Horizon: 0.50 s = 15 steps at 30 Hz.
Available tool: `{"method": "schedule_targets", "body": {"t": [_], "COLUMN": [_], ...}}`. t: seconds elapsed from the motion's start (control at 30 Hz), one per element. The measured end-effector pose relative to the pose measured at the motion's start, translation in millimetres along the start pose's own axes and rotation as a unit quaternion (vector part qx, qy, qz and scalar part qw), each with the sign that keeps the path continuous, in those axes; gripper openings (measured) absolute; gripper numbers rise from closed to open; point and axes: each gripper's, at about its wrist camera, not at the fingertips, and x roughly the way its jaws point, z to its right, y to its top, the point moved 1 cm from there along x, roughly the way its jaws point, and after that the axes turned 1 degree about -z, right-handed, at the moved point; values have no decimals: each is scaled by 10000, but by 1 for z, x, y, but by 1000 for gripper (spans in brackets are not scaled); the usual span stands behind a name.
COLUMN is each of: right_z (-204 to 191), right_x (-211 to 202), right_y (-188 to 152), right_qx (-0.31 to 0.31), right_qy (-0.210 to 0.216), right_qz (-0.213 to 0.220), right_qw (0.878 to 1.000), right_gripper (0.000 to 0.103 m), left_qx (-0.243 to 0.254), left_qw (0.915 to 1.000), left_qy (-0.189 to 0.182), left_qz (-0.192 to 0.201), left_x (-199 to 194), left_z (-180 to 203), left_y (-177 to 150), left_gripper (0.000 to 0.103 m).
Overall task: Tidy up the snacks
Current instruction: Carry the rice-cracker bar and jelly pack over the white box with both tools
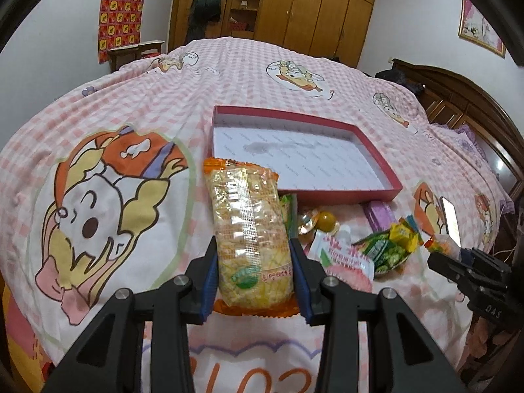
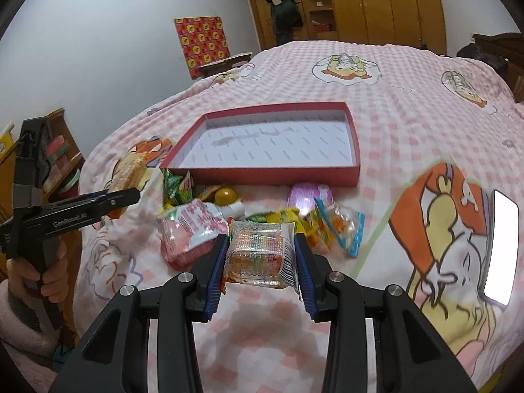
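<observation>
Left wrist view, from left to right: a pink checked quilt [image 1: 137, 98] with cartoon prints covers the bed. The left gripper [image 1: 255, 262] is clamped on a long cracker pack [image 1: 245, 226] with orange ends, its blue pads pressing both sides of the pack's near half. Beyond the pack lies a shallow red box [image 1: 347, 193], white inside and holding nothing. To the right of the pack, just in front of the box, sits the loose snack pile: a yellow jelly cup [image 1: 326, 221], a pink pouch [image 1: 347, 258], a purple pack [image 1: 380, 214] and green and yellow candies [image 1: 389, 245]. At the far right a phone [image 1: 450, 217] lies on the quilt, and the right gripper's black body enters the frame.

Right wrist view: at the left a hand [image 2: 42, 278] grips the left tool's handle. The right gripper [image 2: 260, 263] is closed on a small clear candy bag [image 2: 258, 258], held just above the quilt near the pile.
</observation>
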Motion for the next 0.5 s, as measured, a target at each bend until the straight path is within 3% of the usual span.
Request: {"method": "schedule_targets", "body": {"t": [0.5], "right_z": [15], "right_x": [13], "right_y": [58], "right_qx": [-118], "right_qy": [-69], "right_qz": [-71], "right_qw": [9999], "right_gripper": [40], "left_qx": [292], "left_qw": [9993], "left_qy": [16], "left_qz": [248], "left_x": [17], "left_z": [14], "left_y": [55], "left_gripper": [41]}}
